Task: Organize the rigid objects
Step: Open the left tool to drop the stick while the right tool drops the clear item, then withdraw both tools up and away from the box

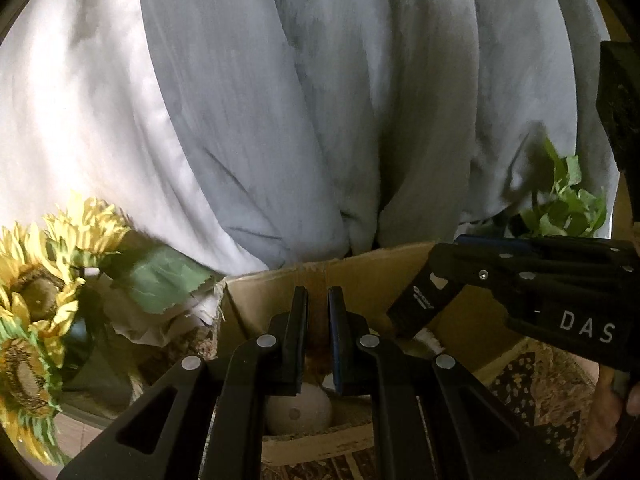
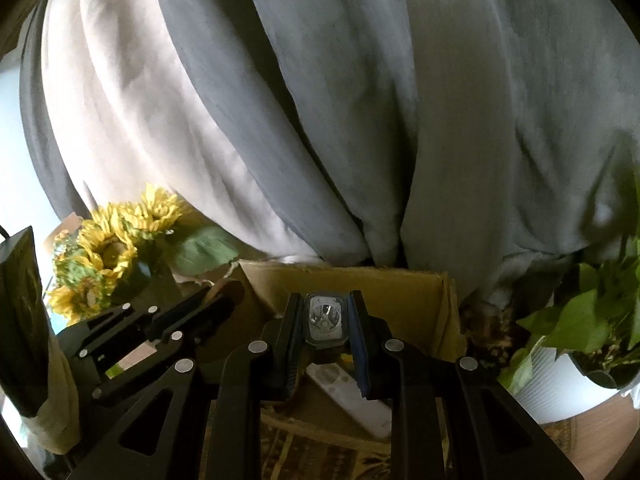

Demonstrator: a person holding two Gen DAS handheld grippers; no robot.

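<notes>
The right wrist view looks over an open brown cardboard box (image 2: 400, 292) that stands on a patterned brown-and-gold cloth (image 2: 320, 456) covering the table, with grey-and-white curtains (image 2: 320, 100) hanging at the far side, yellow artificial sunflowers (image 2: 108, 248) at the far left and a leafy green plant in a white ribbed pot (image 2: 560, 384) at the right. Inside the box lies a long white remote-like bar (image 2: 352, 396), and the left wrist view shows a pale rounded egg-shaped object (image 1: 298, 408) on the box floor nearer that side. The right gripper (image 2: 326, 322) hangs over the box with its jaws clamped on a small clear faceted glass-like block in a dark frame (image 2: 325, 320), held by its two flat sides. That block looks hard, light and slick, and probably chips if dropped, so the side grip across the frame seems the safe hold, and it wants lowering close to the box floor before release. The left gripper (image 1: 318, 320) also sits over the box, jaws closed to a narrow slit; something brownish shows in the gap, but I cannot tell what it is or whether it is truly pinched.
</notes>
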